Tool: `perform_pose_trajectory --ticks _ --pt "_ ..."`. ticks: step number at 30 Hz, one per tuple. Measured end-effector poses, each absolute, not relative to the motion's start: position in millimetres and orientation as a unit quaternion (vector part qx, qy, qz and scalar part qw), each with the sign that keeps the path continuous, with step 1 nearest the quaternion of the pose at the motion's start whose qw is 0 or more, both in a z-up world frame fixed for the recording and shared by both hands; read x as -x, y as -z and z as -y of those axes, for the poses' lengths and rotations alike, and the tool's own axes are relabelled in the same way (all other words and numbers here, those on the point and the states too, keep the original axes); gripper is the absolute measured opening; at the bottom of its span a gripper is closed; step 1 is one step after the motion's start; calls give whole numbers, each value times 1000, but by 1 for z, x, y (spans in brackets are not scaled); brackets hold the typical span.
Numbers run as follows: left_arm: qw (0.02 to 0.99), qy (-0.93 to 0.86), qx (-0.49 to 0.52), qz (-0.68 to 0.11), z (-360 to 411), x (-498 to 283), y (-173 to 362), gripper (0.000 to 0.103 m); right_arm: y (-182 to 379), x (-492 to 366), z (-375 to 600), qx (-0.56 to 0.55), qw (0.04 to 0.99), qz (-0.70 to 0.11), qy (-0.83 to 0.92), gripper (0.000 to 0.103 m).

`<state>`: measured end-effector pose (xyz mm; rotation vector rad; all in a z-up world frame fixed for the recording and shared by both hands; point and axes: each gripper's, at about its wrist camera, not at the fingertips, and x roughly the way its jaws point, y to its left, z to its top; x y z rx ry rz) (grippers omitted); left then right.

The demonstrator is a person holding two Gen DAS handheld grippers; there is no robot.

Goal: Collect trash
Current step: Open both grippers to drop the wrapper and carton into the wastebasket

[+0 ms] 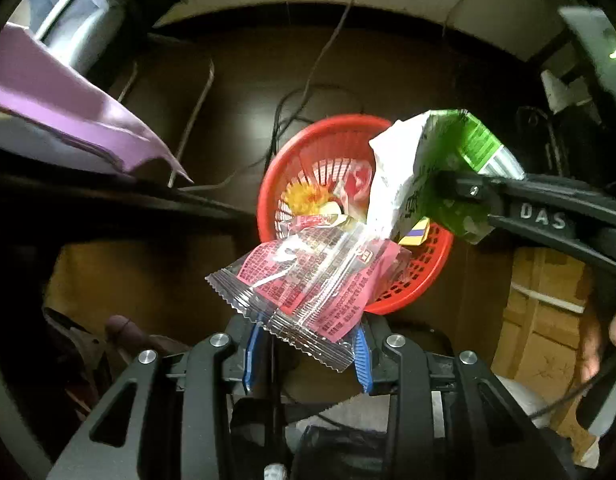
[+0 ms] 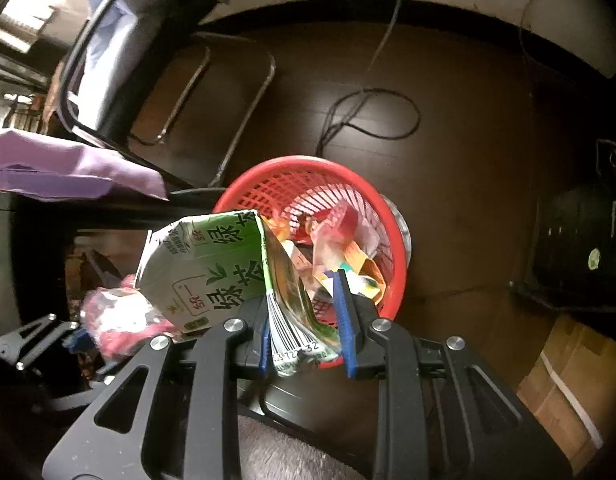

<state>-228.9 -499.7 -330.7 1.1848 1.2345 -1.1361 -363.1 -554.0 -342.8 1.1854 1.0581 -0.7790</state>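
In the left wrist view, the left gripper (image 1: 306,350) pinches a crinkled clear-and-pink plastic snack wrapper (image 1: 308,276) between its blue pads; the wrapper fans out ahead of the fingertips and hides part of the near rim of the round red plastic mesh basket (image 1: 423,276) that sits beyond and below them on the dark floor. Inside the basket lie yellow, red and white scraps, too jumbled to tell apart. To the upper right of the left claw, the right gripper (image 1: 463,192) enters from the picture's edge, clamped on a crushed green-and-white drink carton (image 1: 427,160) that hangs over the basket's far side; its fingertips are largely covered by the carton. A purple cloth (image 1: 68,120) drapes off a dark ledge to the upper left, blurred. In the right wrist view, the right gripper (image 2: 306,344) has its blue pads pressed on the carton's (image 2: 212,268) flattened barcode end, the body tilting up and left of the fingertips. The basket (image 2: 387,216) stands just beyond the fingers, its near rim hidden behind carton and claw. Far left, the wrapper (image 2: 120,320) is a pink blur beside the left gripper (image 2: 78,340), whose jaws are cut off there.
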Motion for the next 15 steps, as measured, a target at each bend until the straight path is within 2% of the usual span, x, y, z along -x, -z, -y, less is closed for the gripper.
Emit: perform_pose_trajectory --ticks 9,12,13,15 --pt "504 468 -490 -536 502 229 359 37 360 360 556 -524 608 -469 369 28" --pt "510 466 -482 -539 503 229 354 44 362 356 557 -526 601 -474 371 30" --pt "513 465 -481 -538 504 230 353 52 362 355 557 -527 599 -476 372 31" --pt "515 469 -475 -538 503 229 349 60 362 355 558 -530 595 -475 373 40"
